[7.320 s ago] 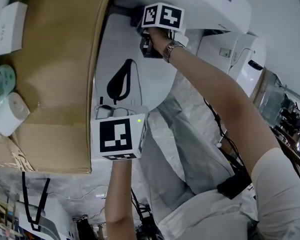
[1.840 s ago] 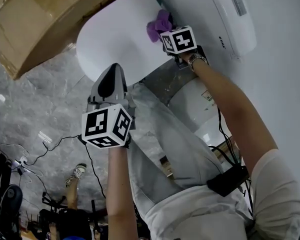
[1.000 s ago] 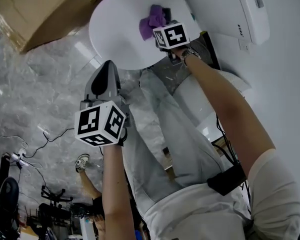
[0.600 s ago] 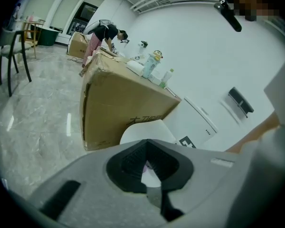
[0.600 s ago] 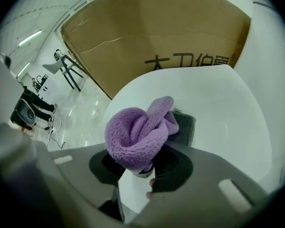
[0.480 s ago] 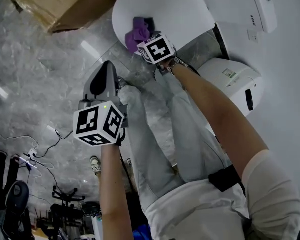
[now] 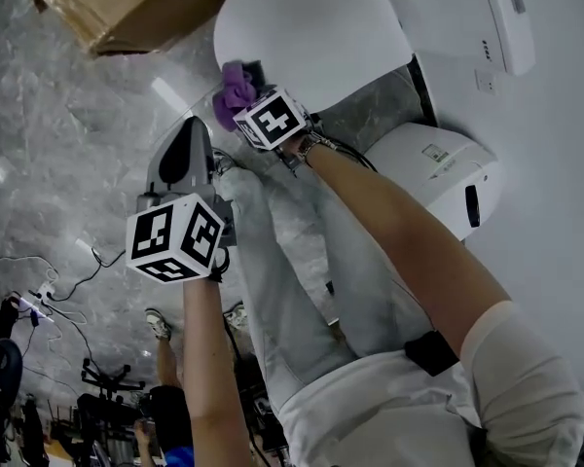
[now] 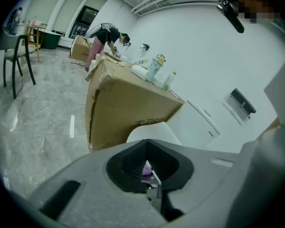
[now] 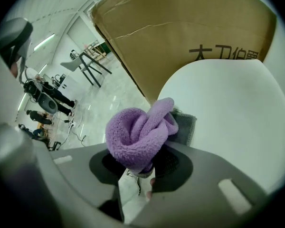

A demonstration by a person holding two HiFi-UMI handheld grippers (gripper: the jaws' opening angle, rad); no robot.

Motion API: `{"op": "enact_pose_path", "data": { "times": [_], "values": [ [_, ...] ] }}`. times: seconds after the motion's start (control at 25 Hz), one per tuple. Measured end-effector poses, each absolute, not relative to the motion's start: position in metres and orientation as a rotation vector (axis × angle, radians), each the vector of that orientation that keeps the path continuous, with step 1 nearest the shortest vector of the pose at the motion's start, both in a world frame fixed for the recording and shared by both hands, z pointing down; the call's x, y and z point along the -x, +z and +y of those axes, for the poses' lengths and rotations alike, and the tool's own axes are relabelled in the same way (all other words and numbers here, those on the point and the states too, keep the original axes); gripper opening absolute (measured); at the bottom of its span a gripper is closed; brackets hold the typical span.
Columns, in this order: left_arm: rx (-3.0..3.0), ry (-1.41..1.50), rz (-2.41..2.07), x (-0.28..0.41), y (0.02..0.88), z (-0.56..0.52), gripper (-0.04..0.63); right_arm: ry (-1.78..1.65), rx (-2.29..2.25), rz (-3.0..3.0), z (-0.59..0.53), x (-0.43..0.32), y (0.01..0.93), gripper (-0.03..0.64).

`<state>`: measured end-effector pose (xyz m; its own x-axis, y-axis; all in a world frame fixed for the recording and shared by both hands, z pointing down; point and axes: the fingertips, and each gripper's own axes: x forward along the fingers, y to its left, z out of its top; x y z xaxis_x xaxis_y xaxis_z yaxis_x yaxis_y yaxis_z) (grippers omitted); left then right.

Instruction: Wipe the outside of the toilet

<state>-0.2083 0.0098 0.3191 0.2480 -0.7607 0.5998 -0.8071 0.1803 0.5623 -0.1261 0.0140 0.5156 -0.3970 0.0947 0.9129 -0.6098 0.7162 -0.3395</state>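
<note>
The white toilet bowl (image 7: 316, 27) fills the top of the head view, and its rounded outside (image 9: 228, 108) takes up the right of the right gripper view. My right gripper (image 7: 256, 105) is shut on a bunched purple cloth (image 7: 236, 86), which lies at the bowl's lower left edge. In the right gripper view the cloth (image 9: 140, 134) bulges out from between the jaws of the right gripper (image 9: 142, 167). My left gripper (image 7: 187, 142) hangs over the floor, apart from the bowl, jaws together and holding nothing. Past the left gripper (image 8: 147, 167), the bowl (image 8: 149, 132) sits low in its own view.
A large cardboard box (image 7: 127, 3) stands right beside the bowl, with bottles on top (image 8: 154, 68). A second white toilet (image 7: 438, 178) is on the right. Grey marble floor (image 7: 68, 144) spreads to the left. Cables, a chair (image 8: 14, 51) and people are further off.
My right gripper has carried the purple cloth leftward and down across the bowl's front to its lower left edge. The left gripper has stayed shut and off the toilet.
</note>
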Motion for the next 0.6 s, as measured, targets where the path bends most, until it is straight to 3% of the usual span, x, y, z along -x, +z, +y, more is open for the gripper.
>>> {"op": "enact_pose_path", "data": {
  "times": [0.24, 0.6],
  "values": [
    [-1.518, -0.009, -1.519, 0.152, 0.313, -0.004, 0.005, 0.710, -0.308, -1.882, 0.007, 0.076, 0.498, 0.127],
    [-1.502, -0.027, -1.475, 0.043, 0.303, -0.040, 0.005, 0.634, -0.536, -1.814, -0.115, -0.101, 0.484, 0.126]
  ]
}}
